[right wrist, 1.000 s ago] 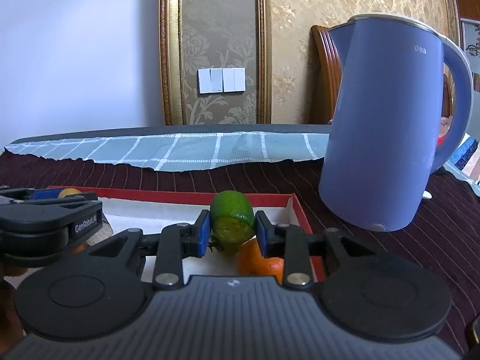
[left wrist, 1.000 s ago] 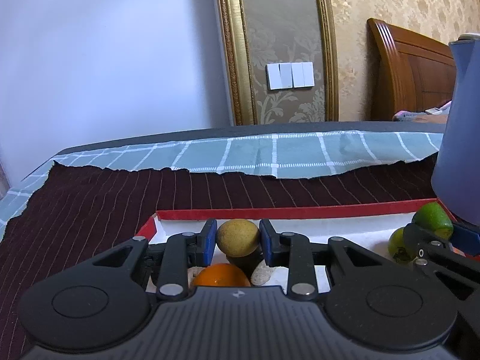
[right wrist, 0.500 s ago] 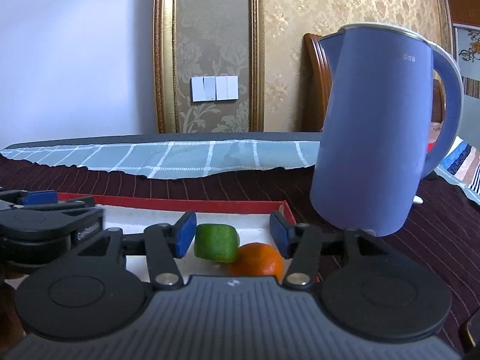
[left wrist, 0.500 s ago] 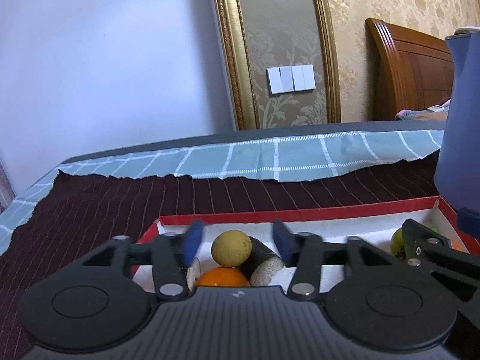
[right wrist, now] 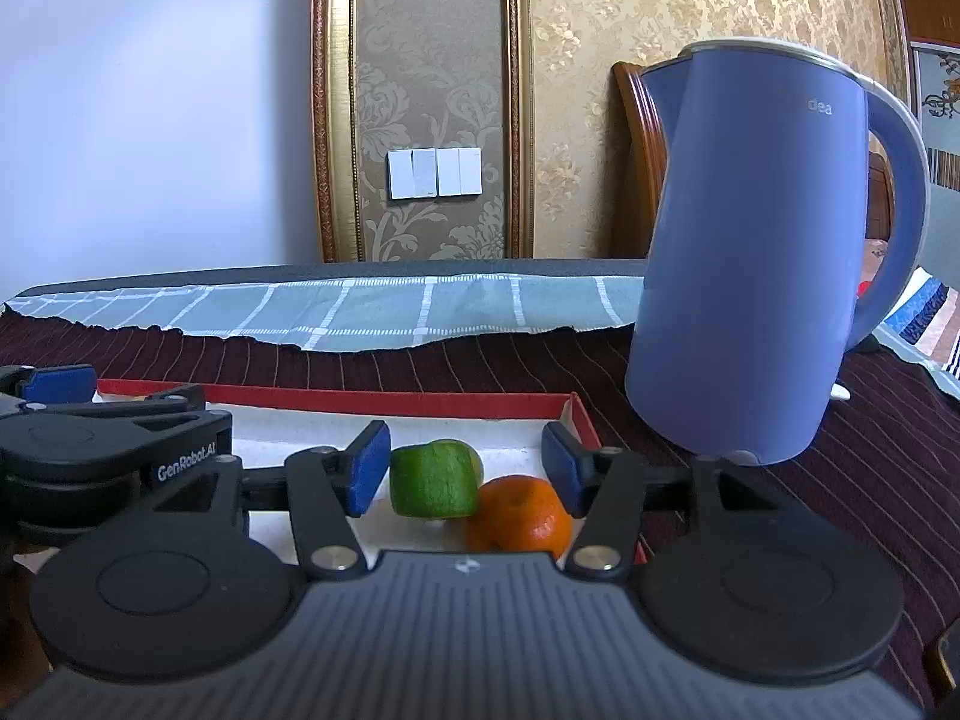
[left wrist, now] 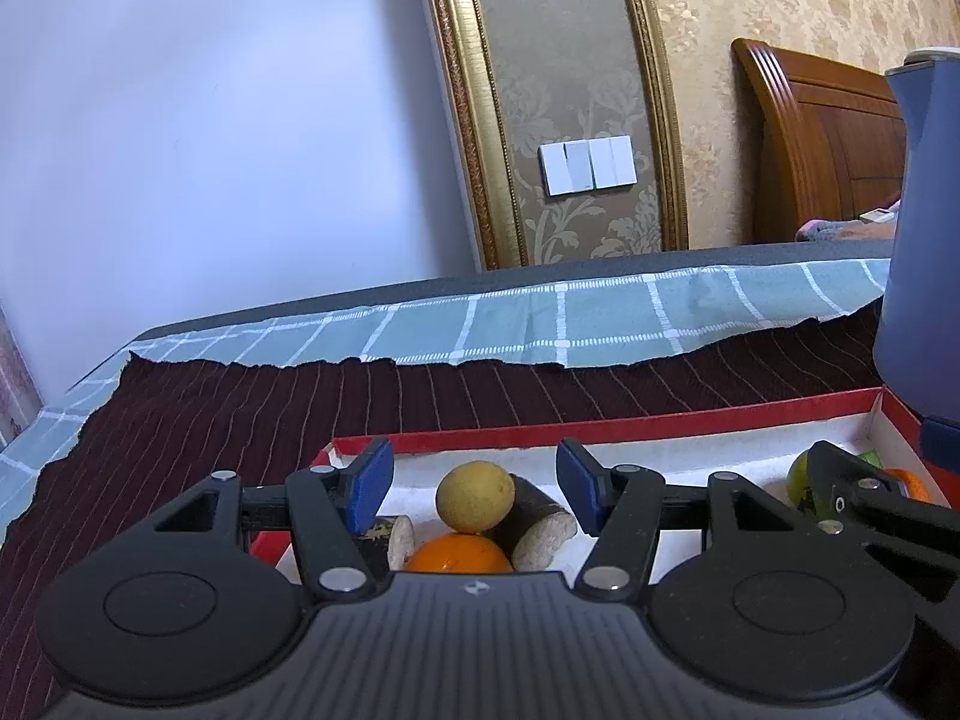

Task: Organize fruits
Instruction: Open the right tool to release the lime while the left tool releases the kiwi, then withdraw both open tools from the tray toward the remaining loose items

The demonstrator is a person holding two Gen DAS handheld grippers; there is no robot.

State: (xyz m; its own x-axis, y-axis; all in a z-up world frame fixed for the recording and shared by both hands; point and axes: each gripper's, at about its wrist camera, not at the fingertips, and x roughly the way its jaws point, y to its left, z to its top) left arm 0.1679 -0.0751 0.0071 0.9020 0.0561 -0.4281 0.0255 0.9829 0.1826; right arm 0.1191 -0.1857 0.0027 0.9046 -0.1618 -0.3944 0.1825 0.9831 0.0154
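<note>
Left wrist view: the left gripper is spread wide, empty, around a yellow-brown fruit perched at 12 o'clock on an orange inside the red tray. Right wrist view: the right gripper is likewise released, with a green lime at 10 o'clock of a mandarin between its fingers. A roll of the perched fruit is judged likely if nudged, and the kettle at 2 o'clock could be struck.

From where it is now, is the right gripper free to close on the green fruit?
Probably yes. The right gripper is open with the green fruit between its fingers; the orange touching it crowds the right finger.
</note>
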